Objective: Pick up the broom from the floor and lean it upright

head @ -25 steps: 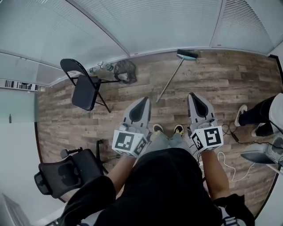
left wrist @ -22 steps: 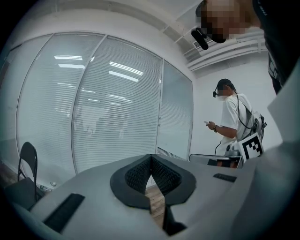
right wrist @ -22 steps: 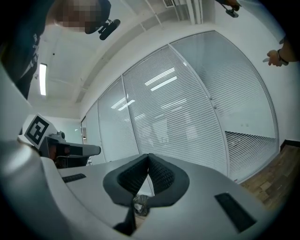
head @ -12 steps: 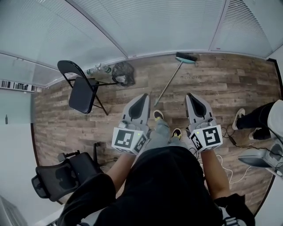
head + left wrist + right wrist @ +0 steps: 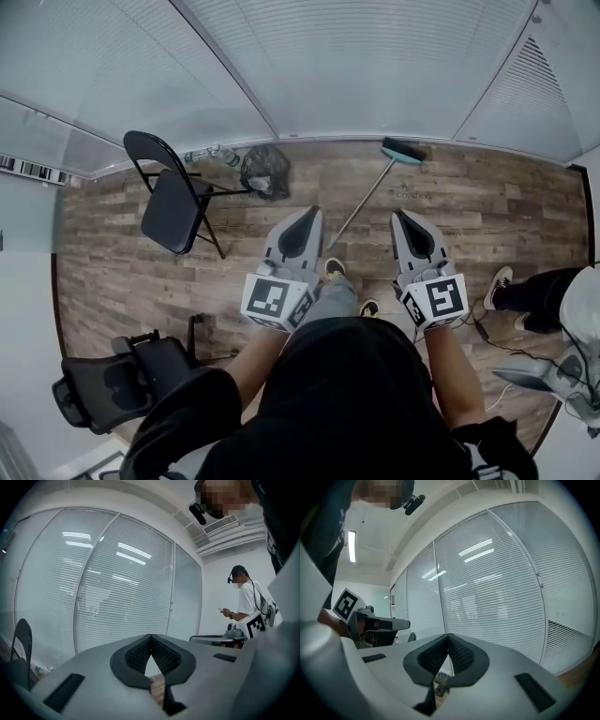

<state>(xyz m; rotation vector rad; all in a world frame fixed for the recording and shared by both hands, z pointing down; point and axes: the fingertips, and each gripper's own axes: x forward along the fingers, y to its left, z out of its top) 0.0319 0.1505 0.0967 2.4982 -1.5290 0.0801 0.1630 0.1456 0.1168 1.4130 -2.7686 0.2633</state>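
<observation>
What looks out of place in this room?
The broom lies flat on the wooden floor, brush end near the window blinds, instead of standing up. A dark bag and bottles also sit on the floor by the folding chair.

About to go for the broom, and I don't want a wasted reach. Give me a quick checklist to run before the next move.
1. Broom located: lying flat on the floor, head toward the glass wall. Ok.
2. Way to the handle: bare floor up to its near end. Ok.
3. Left claw ready to grasp: shut and empty. Not ok.
4. Right claw ready to grasp: shut and empty. Not ok.
5. Leaning spot: the wall by the broom head looks free; the folding chair and black bag sit further left. Ok.
6. Bystander's legs: at the right, apart from the broom. Ok.
</observation>
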